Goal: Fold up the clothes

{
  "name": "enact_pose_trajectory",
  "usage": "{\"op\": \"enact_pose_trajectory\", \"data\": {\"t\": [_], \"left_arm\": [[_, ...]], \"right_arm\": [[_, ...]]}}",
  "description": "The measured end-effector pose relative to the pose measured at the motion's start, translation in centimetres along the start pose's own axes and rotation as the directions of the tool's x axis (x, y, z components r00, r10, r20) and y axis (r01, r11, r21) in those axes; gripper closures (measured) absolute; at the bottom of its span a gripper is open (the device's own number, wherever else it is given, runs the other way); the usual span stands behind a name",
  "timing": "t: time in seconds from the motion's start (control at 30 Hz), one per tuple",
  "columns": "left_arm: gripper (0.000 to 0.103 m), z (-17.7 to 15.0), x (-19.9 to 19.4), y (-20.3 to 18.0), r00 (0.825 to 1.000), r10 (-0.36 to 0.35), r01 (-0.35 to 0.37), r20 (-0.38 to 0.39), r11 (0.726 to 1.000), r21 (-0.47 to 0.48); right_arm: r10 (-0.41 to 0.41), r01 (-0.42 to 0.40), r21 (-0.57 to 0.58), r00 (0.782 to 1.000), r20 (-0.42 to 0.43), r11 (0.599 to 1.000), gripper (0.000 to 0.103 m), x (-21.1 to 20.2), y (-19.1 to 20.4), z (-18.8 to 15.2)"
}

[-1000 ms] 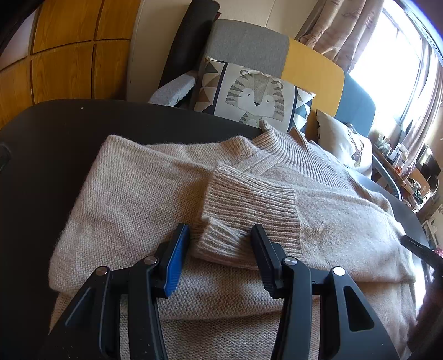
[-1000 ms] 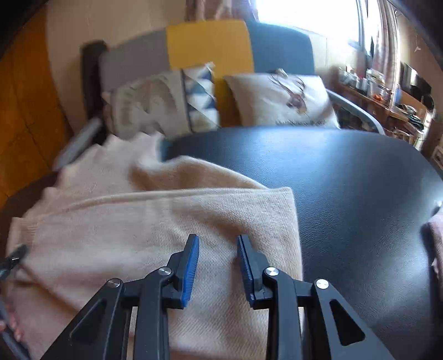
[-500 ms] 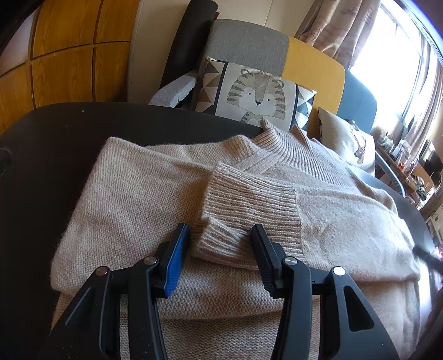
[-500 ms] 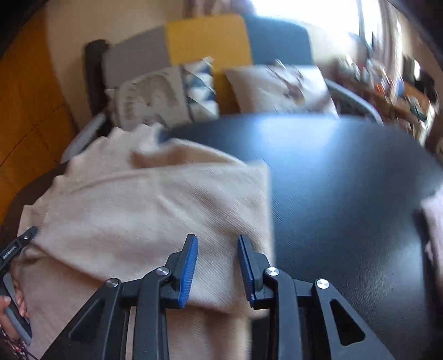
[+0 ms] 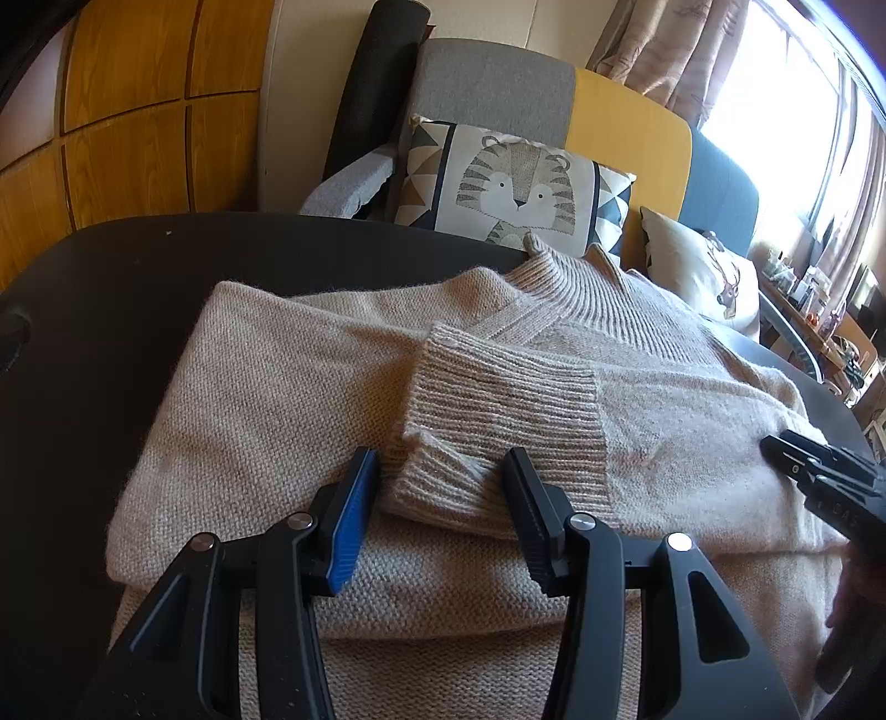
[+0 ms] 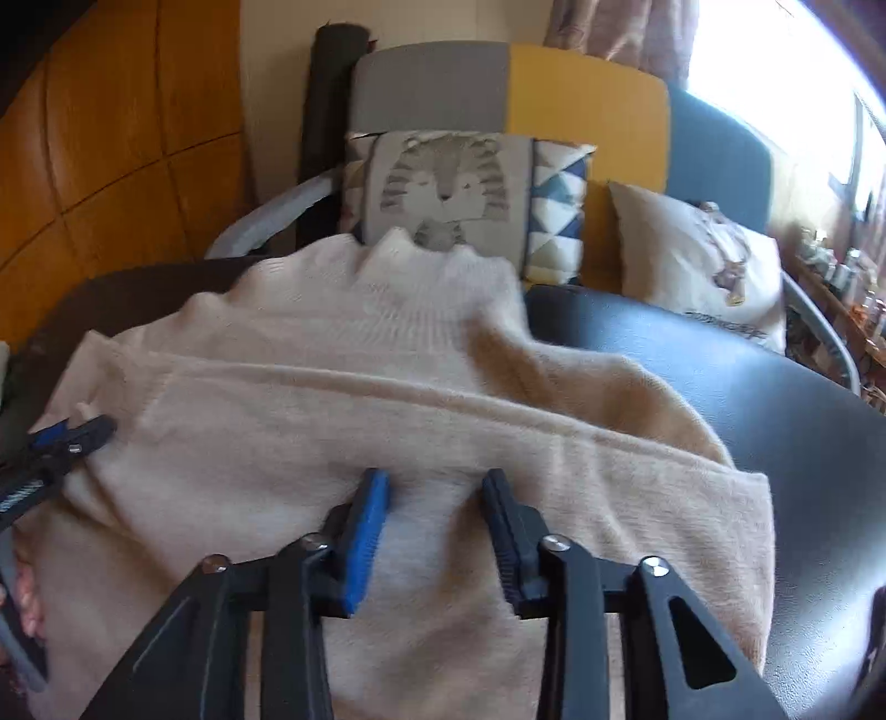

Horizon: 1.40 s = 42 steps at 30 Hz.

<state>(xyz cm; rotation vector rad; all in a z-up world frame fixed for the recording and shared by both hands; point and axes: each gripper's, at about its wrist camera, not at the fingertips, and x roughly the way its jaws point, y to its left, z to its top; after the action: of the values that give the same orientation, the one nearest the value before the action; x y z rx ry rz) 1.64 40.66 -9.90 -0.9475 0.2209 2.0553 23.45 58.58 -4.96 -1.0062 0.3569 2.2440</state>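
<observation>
Left hand-held gripper (image 5: 440,493) half-open, straddling sweater (image 5: 266,399) cuff (image 5: 498,421), probably pinning fold; right hand-held gripper (image 6: 434,515) just widened over sleeve (image 6: 554,476), nothing pinched.

Black counter (image 5: 111,288), glossy, a small pale speck near its far edge. Behind the counter: sofa (image 5: 493,83) with grey, yellow and blue back panels. Tiger cushion (image 5: 515,183) with triangle-pattern borders leans on the sofa's grey panel. Beige deer cushion (image 5: 703,277) sits right of the tiger cushion, against the blue panel. Dark roll (image 5: 376,72) stands upright left of the sofa. Wood-panel wall (image 5: 138,111) further left. Curtain (image 5: 664,50) and bright window (image 5: 786,111) above the sofa's right end. Cluttered shelf (image 5: 819,332) right of the sofa, items too small to tell.
</observation>
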Motion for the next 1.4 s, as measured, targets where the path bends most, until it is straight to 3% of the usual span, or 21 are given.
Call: {"op": "enact_pose_trajectory", "data": {"t": [0.07, 0.27, 0.5, 0.9, 1.0, 1.13, 1.27, 1.4], "left_arm": [[0.052, 0.0, 0.0, -0.2, 1.0, 0.008, -0.008, 0.001, 1.0, 0.006], [0.052, -0.1, 0.1, -0.3, 1.0, 0.016, -0.016, 0.007, 1.0, 0.011], [0.052, -0.1, 0.1, -0.3, 1.0, 0.017, -0.017, 0.01, 1.0, 0.012], [0.052, -0.2, 0.1, -0.2, 1.0, 0.012, -0.013, 0.013, 1.0, 0.01], [0.052, -0.1, 0.1, -0.2, 1.0, 0.011, -0.011, 0.013, 1.0, 0.009], [0.052, -0.2, 0.1, -0.2, 1.0, 0.009, -0.009, 0.014, 1.0, 0.007], [0.051, -0.1, 0.2, 0.0, 1.0, 0.003, -0.003, 0.015, 1.0, 0.004], [0.051, -0.2, 0.1, 0.1, 1.0, -0.006, 0.006, 0.02, 1.0, -0.003]], "right_arm": [[-0.002, 0.001, 0.039, 1.0, 0.019, 0.999, 0.055, 0.1, -0.8, -0.4], [-0.039, 0.038, 0.03, 0.999, 0.035, 0.999, 0.055, 0.2, -0.3, -0.4], [0.016, -0.019, 0.073, 0.999, 0.036, 0.997, 0.054, 0.3, -1.4, -0.4], [-0.018, 0.017, 0.037, 0.999, 0.029, 0.999, 0.051, 0.1, -0.5, -0.4], [-0.003, 0.003, 0.039, 1.0, -0.003, 0.999, 0.051, -0.4, -0.7, 0.4], [0.09, -0.091, 0.005, 0.991, 0.1, 0.996, 0.051, -2.5, 0.7, 1.8], [0.187, -0.185, -0.053, 0.981, 0.041, 0.981, 0.051, -1.0, 2.3, 2.5], [0.179, -0.186, -0.105, 0.982, -0.064, 0.977, 0.052, 1.7, 2.7, 2.5]]}}
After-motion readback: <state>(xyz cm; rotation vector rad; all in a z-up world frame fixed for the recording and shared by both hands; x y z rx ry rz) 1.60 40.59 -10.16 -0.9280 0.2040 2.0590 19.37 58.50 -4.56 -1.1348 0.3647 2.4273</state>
